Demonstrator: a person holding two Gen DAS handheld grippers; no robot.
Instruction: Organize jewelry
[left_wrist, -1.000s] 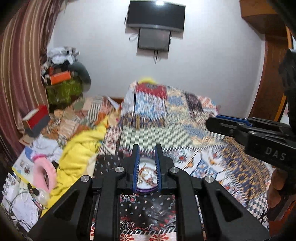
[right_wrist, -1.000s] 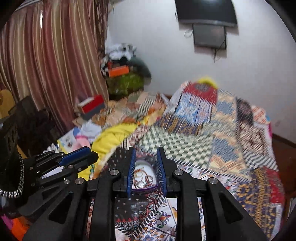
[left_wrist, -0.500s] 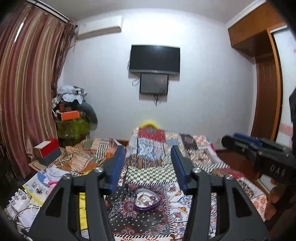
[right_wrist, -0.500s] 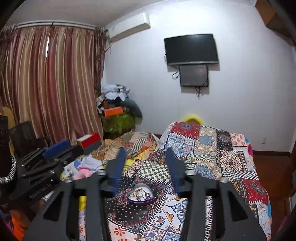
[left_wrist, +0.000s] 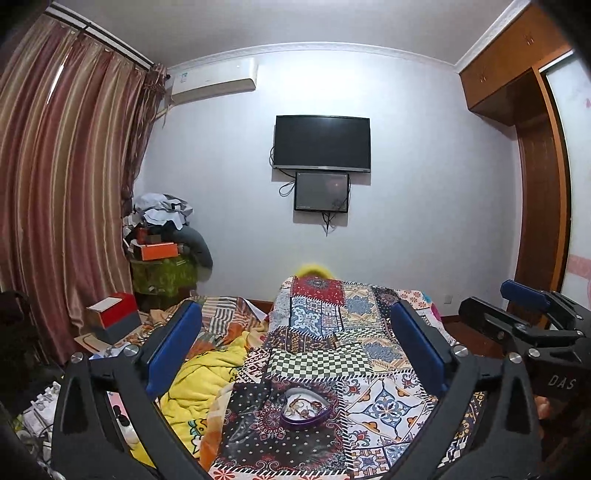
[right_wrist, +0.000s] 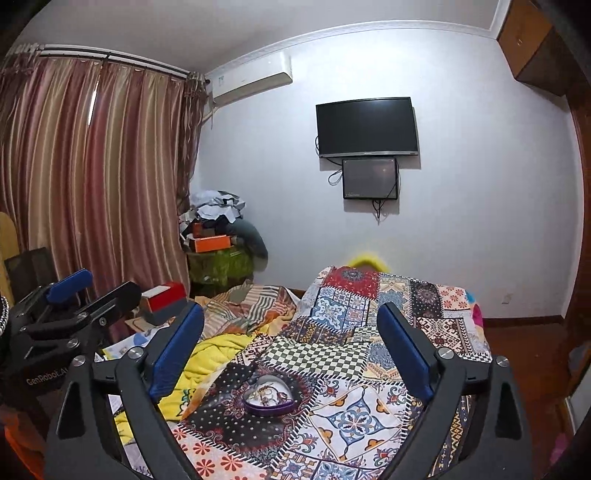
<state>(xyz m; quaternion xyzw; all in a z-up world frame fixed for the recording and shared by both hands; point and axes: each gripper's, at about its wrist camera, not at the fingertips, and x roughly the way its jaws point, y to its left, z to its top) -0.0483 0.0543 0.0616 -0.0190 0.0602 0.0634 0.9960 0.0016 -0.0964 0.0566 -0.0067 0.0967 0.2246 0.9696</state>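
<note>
A heart-shaped purple box (left_wrist: 308, 408) with tangled jewelry inside lies on the patchwork bedspread (left_wrist: 332, 328), near its front end. The same purple box (right_wrist: 269, 398) shows in the right wrist view, low between the fingers. My left gripper (left_wrist: 295, 321) is open wide, raised well above and behind the box, with nothing between its blue pads. My right gripper (right_wrist: 291, 321) is likewise open and empty at a similar height. Each gripper appears at the edge of the other's view, the right gripper (left_wrist: 524, 306) and the left gripper (right_wrist: 85, 291).
A yellow blanket (left_wrist: 207, 376) is bunched left of the box. A red and white box (left_wrist: 114, 314), papers and clutter lie at the left by striped curtains (left_wrist: 66, 206). A television (left_wrist: 321, 142) hangs on the far wall; a wooden wardrobe (left_wrist: 535, 184) stands right.
Both grippers went from nearly shut around the view of the box to wide open. Both lifted and tilted up, so the box now sits lower and smaller in each view.
</note>
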